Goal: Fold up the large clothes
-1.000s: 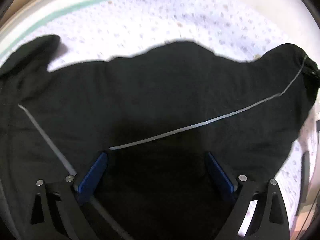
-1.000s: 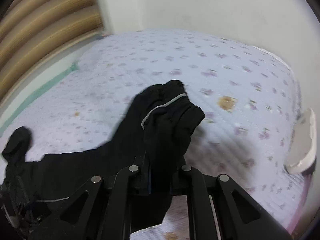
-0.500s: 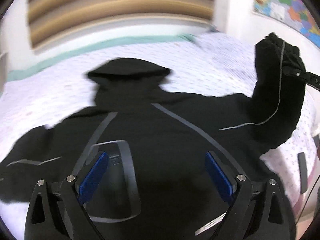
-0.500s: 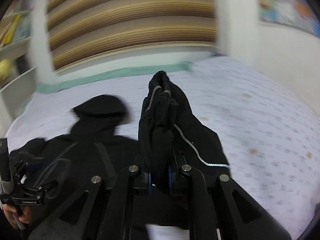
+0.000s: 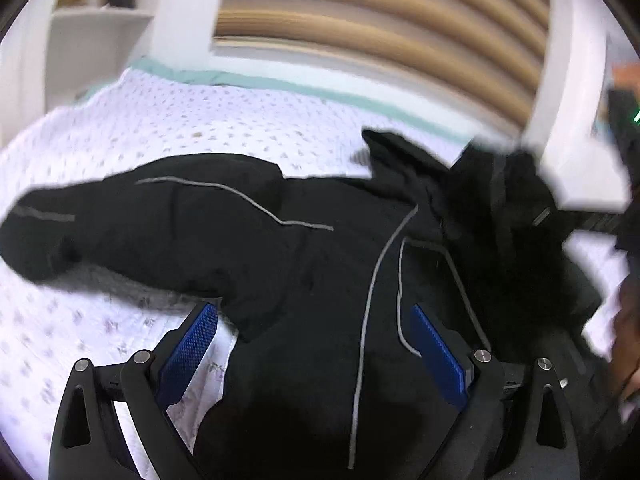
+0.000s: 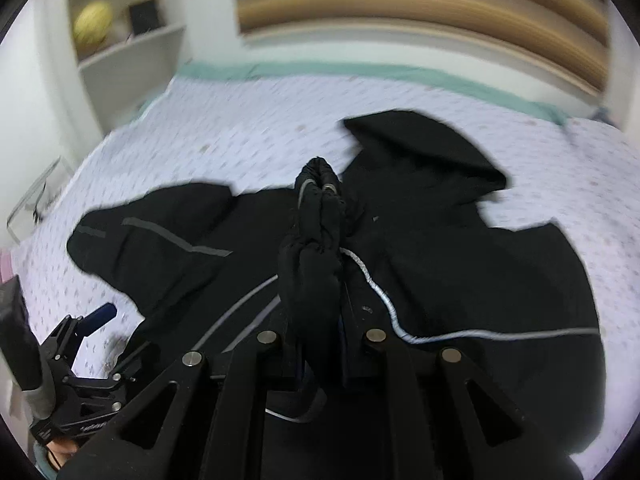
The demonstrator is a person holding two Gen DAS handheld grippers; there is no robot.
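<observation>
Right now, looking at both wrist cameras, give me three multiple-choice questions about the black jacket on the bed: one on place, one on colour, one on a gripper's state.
1. Where does the black hooded jacket with grey piping lie?
A. on the white flower-print bedspread
B. on a shelf
C. on the floor

2. What colour are the left gripper pads?
A. red
B. blue
C. green

3. How is the right gripper?
A. wide open, empty
B. shut on the jacket's bunched sleeve
C. out of view

Answers: 1 A, bedspread shows all around the jacket. 2 B, both ribbed pads are blue. 3 B, the sleeve rises from between its closed fingers.
</observation>
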